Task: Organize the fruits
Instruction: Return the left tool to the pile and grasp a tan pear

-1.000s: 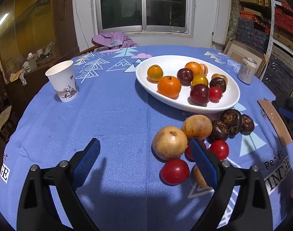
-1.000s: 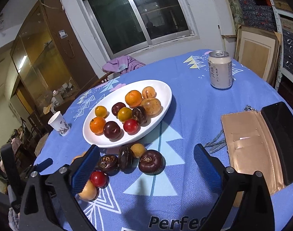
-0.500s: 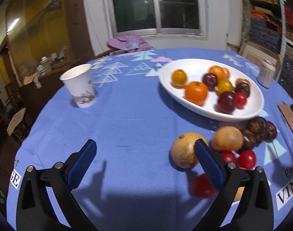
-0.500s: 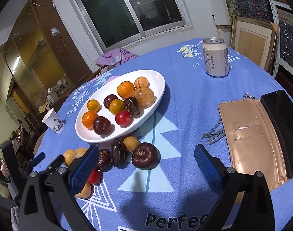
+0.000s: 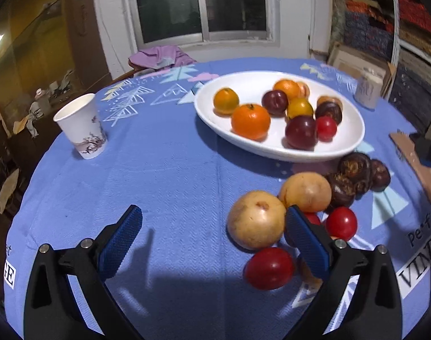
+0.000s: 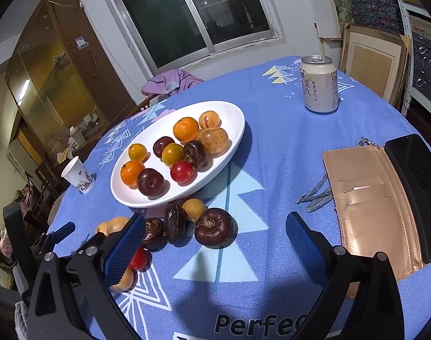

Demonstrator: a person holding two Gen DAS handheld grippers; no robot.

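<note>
A white oval plate (image 5: 354,147) holds oranges, dark plums, a red tomato and brown fruits. Loose fruit lies in front of it: two tan round fruits (image 5: 255,219) (image 5: 304,191), red tomatoes (image 5: 269,267), and dark brown chestnut-like fruits (image 5: 354,170). My left gripper (image 5: 214,243) is open wide and low over the cloth. The nearer tan fruit sits just ahead of the gripper's right fingertip, untouched. My right gripper (image 6: 215,246) is open and holds nothing. A dark brown fruit (image 6: 214,228) lies ahead between its fingers. The left gripper (image 6: 54,235) shows at the far left of the right wrist view.
A round table carries a blue patterned cloth (image 5: 158,184). A paper cup (image 5: 80,129) stands at the left and a drink can (image 6: 319,85) behind the plate on the right. A tan wallet (image 6: 368,206) and a black phone (image 6: 416,187) lie right of the right gripper.
The left gripper's jaws spread a little wider; it swung left, then came lower and nearer the loose fruit. The right gripper hardly moved. No fruit shifted.
</note>
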